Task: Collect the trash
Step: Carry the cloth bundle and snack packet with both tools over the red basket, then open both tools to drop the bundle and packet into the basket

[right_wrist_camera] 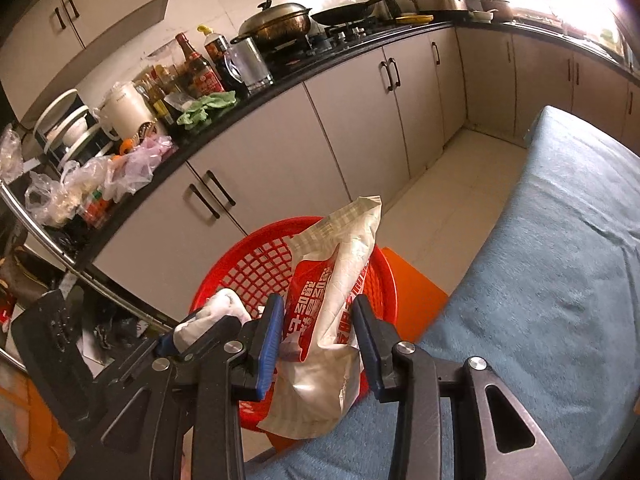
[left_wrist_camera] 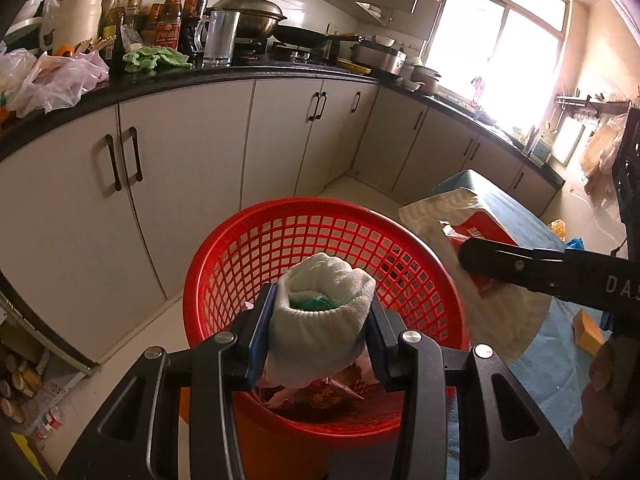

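A red mesh basket stands on the floor, with wrappers in its bottom. Over its opening my left gripper is shut on a white paper-towel wad that has something green tucked inside. In the right wrist view my right gripper is shut on a red and white paper bag, which hangs over the near right rim of the basket. That bag also shows in the left wrist view, under a black right finger. The left gripper and its wad are low on the left.
A surface covered in blue cloth fills the right side, with an orange box lying on it. Something orange stands beside the basket. White cabinets under a cluttered black counter run behind. A hand holds the right gripper.
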`<state>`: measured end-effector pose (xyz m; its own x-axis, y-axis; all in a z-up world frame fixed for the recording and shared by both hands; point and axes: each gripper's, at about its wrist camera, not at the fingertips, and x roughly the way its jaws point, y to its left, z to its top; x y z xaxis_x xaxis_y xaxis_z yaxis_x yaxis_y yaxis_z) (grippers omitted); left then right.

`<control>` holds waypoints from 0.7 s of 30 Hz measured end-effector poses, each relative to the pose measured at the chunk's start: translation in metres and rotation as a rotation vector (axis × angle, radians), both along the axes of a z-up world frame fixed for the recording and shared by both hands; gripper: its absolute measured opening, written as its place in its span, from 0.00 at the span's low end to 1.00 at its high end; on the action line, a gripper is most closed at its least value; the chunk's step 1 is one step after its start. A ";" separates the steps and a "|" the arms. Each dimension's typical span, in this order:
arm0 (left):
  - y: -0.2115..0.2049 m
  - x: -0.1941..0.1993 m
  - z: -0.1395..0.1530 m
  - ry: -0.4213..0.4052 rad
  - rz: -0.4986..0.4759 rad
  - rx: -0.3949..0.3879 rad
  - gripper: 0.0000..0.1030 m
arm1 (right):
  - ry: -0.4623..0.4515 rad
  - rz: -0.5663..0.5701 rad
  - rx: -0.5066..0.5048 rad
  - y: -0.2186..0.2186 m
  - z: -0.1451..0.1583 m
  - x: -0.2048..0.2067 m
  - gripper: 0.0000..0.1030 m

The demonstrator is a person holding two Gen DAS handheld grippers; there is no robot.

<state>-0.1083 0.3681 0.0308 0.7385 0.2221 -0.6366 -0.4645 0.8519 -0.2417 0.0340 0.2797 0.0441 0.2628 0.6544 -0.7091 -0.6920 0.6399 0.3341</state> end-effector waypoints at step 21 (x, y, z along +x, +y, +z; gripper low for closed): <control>-0.010 -0.005 0.006 -0.011 0.022 0.036 0.73 | -0.016 -0.028 0.025 -0.011 0.009 0.000 0.43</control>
